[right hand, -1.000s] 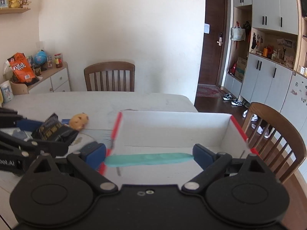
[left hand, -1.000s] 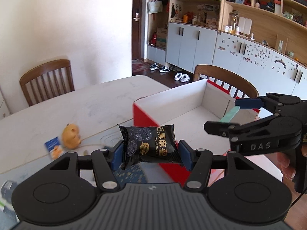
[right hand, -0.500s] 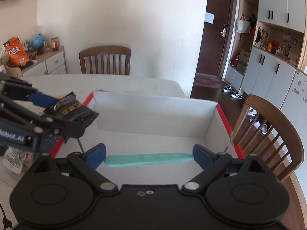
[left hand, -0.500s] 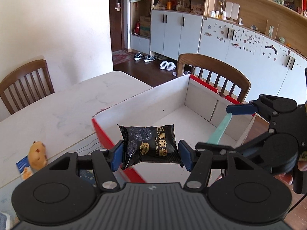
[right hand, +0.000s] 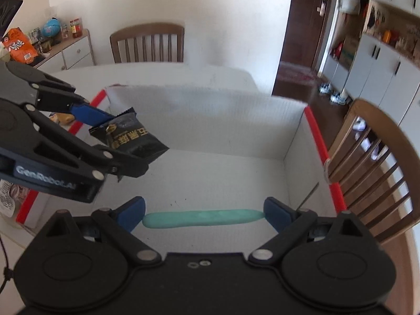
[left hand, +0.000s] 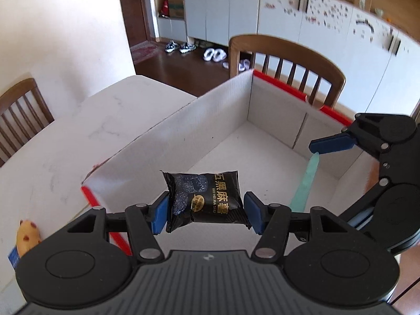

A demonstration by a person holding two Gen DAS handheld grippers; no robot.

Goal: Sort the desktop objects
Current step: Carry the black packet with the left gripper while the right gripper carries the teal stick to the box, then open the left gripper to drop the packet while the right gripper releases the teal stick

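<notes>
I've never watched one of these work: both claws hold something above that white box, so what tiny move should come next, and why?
Probably open the left gripper to drop the black snack packet. It already hangs above the floor of the white box, inside the red-edged walls. The right gripper holds its teal stick above the box too.
</notes>
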